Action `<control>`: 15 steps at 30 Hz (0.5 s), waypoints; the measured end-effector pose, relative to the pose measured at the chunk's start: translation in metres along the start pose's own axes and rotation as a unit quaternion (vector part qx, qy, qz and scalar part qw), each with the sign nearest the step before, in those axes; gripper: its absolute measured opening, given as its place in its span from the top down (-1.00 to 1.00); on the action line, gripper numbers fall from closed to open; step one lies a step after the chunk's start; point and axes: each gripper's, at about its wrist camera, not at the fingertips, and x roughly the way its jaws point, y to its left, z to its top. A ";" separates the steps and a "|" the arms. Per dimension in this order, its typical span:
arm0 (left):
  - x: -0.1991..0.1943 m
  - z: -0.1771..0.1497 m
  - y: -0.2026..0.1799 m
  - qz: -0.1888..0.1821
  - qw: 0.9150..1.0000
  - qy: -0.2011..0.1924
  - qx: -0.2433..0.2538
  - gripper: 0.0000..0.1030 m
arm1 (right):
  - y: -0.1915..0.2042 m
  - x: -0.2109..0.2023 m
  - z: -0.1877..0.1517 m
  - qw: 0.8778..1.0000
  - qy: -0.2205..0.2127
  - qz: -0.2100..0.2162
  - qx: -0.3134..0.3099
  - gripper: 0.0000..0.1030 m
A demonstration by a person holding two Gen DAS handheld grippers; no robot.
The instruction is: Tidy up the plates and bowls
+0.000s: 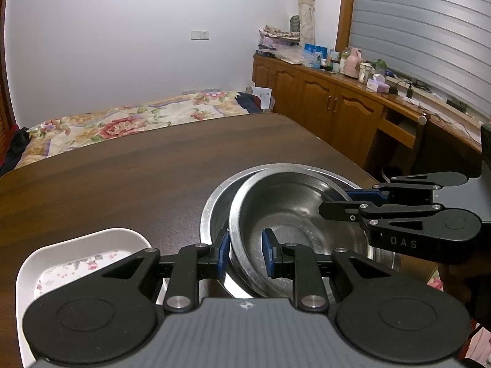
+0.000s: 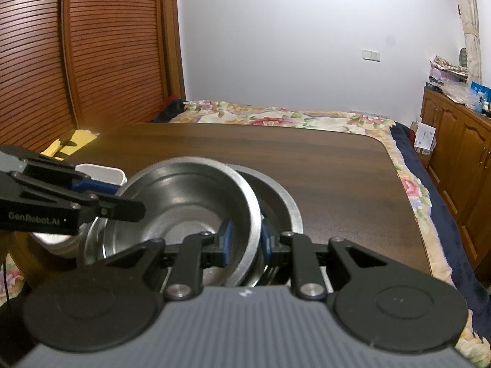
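Observation:
A steel bowl (image 1: 291, 214) (image 2: 184, 196) rests tilted inside a larger steel bowl (image 1: 211, 211) (image 2: 285, 202) on the dark wooden table (image 1: 122, 168) (image 2: 307, 159). My left gripper (image 1: 245, 254) (image 2: 129, 199) is shut on the inner bowl's near-left rim, one blue pad (image 1: 225, 253) outside and the other inside. On the opposite side my right gripper (image 2: 247, 240) (image 1: 343, 201) is shut on the same bowl's rim. A white rectangular dish (image 1: 76, 254) (image 2: 101, 173) with a floral bottom lies just left of the bowls.
A bed with a floral cover (image 1: 122, 122) (image 2: 276, 116) runs behind the table. Wooden cabinets (image 1: 322, 101) with bottles and clutter on top line the right wall. A slatted wooden door (image 2: 92, 46) and something yellow (image 2: 70, 144) stand at the left.

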 end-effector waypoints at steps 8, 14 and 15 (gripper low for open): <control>-0.006 0.000 0.004 0.001 1.000 -0.008 -0.005 0.51 | -0.001 -0.002 -0.001 1.000 -0.003 0.000 0.004 0.57; -0.010 0.002 0.005 0.002 1.000 -0.017 -0.010 0.51 | -0.005 -0.004 0.001 1.000 -0.009 0.001 0.014 0.55; -0.010 0.002 0.005 0.002 1.000 -0.019 -0.011 0.51 | -0.005 -0.005 0.001 1.000 -0.011 0.001 0.015 0.55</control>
